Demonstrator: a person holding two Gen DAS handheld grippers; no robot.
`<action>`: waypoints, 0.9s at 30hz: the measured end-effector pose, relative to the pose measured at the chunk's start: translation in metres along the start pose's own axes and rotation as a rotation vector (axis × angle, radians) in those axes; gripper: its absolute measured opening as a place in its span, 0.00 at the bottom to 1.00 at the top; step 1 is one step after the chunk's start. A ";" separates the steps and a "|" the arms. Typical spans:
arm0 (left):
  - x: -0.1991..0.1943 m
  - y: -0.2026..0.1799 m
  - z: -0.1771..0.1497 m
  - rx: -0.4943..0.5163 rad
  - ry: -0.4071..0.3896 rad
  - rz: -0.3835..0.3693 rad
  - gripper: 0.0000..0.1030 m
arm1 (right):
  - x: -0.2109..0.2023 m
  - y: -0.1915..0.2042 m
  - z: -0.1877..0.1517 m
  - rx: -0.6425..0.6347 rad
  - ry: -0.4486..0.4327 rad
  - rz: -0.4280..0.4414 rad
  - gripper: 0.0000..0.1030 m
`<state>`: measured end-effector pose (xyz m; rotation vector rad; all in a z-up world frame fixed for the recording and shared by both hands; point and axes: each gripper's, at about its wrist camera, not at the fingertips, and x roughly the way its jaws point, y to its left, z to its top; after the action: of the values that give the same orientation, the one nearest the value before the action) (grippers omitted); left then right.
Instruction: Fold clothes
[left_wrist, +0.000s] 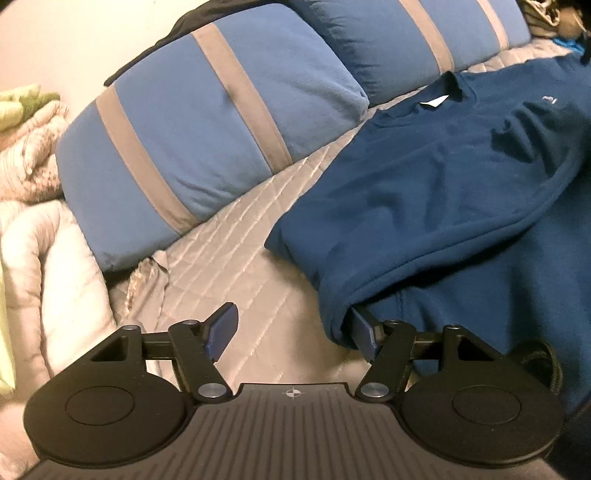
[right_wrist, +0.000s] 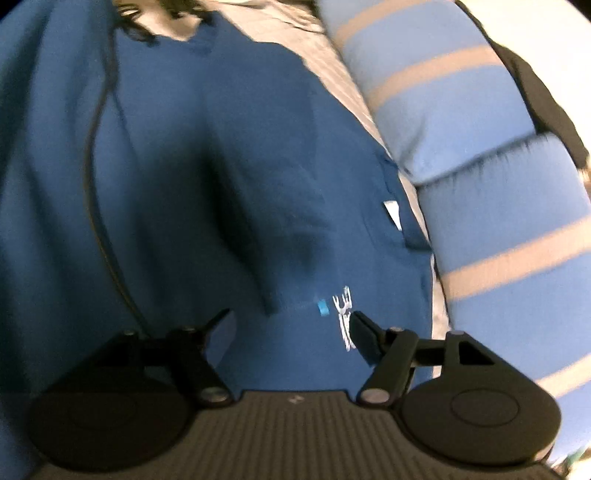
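A dark blue sweatshirt (left_wrist: 461, 177) lies on a beige quilted bedspread (left_wrist: 236, 236), its collar with a white tag (left_wrist: 436, 100) toward the pillows. A sleeve is folded across its body. My left gripper (left_wrist: 295, 325) is open at the sweatshirt's lower left edge; its right finger (left_wrist: 364, 332) sits under the fabric fold, and its left finger (left_wrist: 223, 325) is over the bedspread. In the right wrist view my right gripper (right_wrist: 291, 328) is open just above the sweatshirt (right_wrist: 184, 184), near its white chest logo (right_wrist: 345, 317). That view is motion-blurred.
Two blue pillows with grey stripes (left_wrist: 207, 136) (right_wrist: 498, 184) lie along the head of the bed behind the collar. Bundled beige and pink blankets (left_wrist: 33, 206) sit at the left. A black cord (right_wrist: 96, 184) runs across the sweatshirt in the right wrist view.
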<state>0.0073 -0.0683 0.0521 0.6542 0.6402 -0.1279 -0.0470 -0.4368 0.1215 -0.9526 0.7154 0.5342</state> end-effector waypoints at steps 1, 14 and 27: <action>-0.001 0.001 0.000 -0.009 0.003 -0.007 0.63 | 0.001 -0.002 -0.005 0.027 -0.013 0.004 0.75; -0.048 0.017 -0.018 -0.018 0.003 0.013 0.63 | 0.057 0.016 0.016 -0.142 -0.029 0.000 0.17; -0.100 0.051 -0.017 -0.153 -0.087 0.053 0.63 | 0.010 0.002 0.000 -0.096 0.126 0.011 0.09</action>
<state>-0.0663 -0.0261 0.1275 0.5149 0.5423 -0.0569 -0.0418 -0.4345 0.1132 -1.0792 0.8140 0.5248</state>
